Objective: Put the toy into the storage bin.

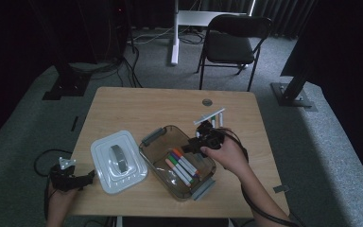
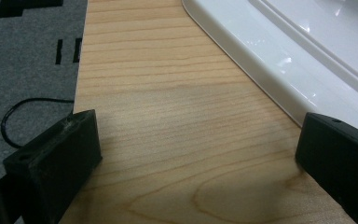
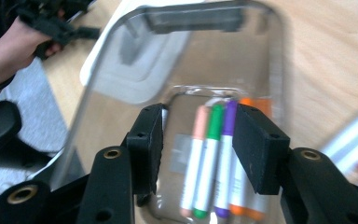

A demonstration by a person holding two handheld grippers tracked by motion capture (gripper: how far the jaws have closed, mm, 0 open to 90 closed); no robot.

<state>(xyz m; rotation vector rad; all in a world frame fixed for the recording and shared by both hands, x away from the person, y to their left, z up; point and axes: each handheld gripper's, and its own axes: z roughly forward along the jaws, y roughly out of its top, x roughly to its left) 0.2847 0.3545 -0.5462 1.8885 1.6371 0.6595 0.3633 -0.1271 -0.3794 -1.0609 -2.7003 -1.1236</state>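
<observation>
A clear plastic box [image 1: 147, 152] with grey end clips stands on the wooden table [image 1: 137, 109] and holds several coloured markers [image 1: 182, 165]. My right gripper [image 1: 191, 145] hovers over the box's far right rim. Its jaws are open with nothing between them. In the right gripper view this gripper [image 3: 198, 149] looks down on the markers [image 3: 214, 158] inside the box [image 3: 275, 70]. More markers [image 1: 211, 117] lie on the table behind the box. The white lid [image 1: 118, 161] lies left of the box. My left gripper [image 1: 87, 178] rests open at the table's front left corner, beside the lid [image 2: 284, 46].
A black folding chair [image 1: 231, 42] stands on the carpet beyond the table. A round grommet [image 1: 207, 102] sits near the table's far edge. A black cable [image 2: 23, 109] lies on the floor left of the table. Loose markers [image 3: 354, 140] lie right of the box.
</observation>
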